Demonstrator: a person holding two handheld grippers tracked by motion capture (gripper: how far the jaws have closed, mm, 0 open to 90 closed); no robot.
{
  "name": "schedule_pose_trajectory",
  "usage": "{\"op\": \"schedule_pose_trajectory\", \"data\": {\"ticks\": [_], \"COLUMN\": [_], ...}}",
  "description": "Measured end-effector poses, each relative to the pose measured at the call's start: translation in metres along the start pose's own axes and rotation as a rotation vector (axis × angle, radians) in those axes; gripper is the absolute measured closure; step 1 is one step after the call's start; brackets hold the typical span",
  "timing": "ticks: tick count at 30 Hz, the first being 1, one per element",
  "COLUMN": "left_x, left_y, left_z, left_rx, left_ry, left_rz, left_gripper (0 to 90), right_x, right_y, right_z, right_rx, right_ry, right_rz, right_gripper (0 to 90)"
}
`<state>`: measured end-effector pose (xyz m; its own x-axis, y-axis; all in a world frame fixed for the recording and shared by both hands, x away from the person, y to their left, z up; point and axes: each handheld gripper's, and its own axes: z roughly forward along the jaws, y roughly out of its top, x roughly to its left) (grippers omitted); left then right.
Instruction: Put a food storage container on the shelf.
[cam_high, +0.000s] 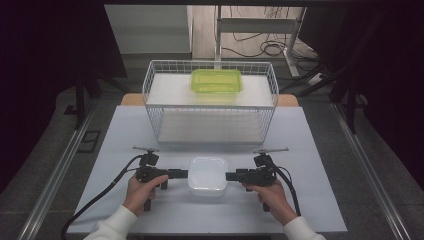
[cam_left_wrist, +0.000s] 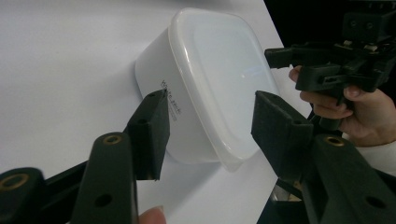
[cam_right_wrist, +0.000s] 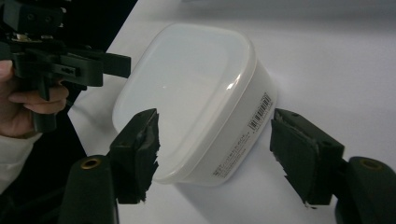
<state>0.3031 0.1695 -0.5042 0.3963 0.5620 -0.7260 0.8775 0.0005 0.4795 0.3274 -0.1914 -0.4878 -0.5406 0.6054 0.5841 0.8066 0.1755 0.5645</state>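
1. The table (cam_high: 125, 130) carried a wire basket (cam_high: 210, 102) at its far edge, a green container (cam_high: 216, 80) on top.
2. The white lidded box (cam_high: 207, 175) sat near the front edge.
3. I held the left gripper (cam_high: 184, 173) and right gripper (cam_high: 230, 176) spread, flanking it.

- The high view is evenly lit from above at its centre; the white table (cam_high: 150, 125) reads bright, while the left and right edges of the frame fall into near black.
- Detail there is soft and low in resolution; the wire basket (cam_high: 210, 100) blurs slightly against its pale lining.
- In the left gripper view, a faint glare patch sits on the lid of the white container (cam_left_wrist: 219, 74), upper centre; the nearest black parts at the bottom are out of focus.
- In the right gripper view, a small highlight marks the lid's rim, and a soft shadow lies under the container at lower centre.
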Motion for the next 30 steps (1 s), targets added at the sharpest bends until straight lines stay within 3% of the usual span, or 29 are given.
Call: {"op": "schedule_pose_trajectory", "data": {"ticks": [8,13,15,18,22,30], "left_x": [0.008,0.011,0.010,0.009,0.006,0.001], "left_y": [0.004,0.003,0.002,0.002,0.001,-0.001], "left_z": [0.009,0.013,0.016,0.016,0.015,0.010], "left_rx": [0.009,0.025,0.042,0.044,0.043,0.027], "left_ry": [-0.037,-0.063,-0.081,-0.069,-0.057,-0.069], "left_rz": [-0.056,-0.076,-0.082,-0.079,-0.087,-0.058], "left_gripper": [53.1,61.2,68.3,70.2,70.6,73.1], "right_x": [-0.007,-0.010,-0.011,-0.010,-0.011,-0.010], "right_y": [0.001,-0.001,-0.002,-0.003,-0.003,-0.004], "right_z": [0.009,0.013,0.016,0.018,0.014,0.012], "right_rx": [-0.002,0.012,0.026,0.029,0.008,-0.003], "right_ry": [0.028,0.053,0.079,0.090,0.106,0.104], "right_rz": [0.082,0.119,0.139,0.148,0.170,0.174], "right_gripper": [41.3,47.9,55.8,57.5,66.6,69.0]}}
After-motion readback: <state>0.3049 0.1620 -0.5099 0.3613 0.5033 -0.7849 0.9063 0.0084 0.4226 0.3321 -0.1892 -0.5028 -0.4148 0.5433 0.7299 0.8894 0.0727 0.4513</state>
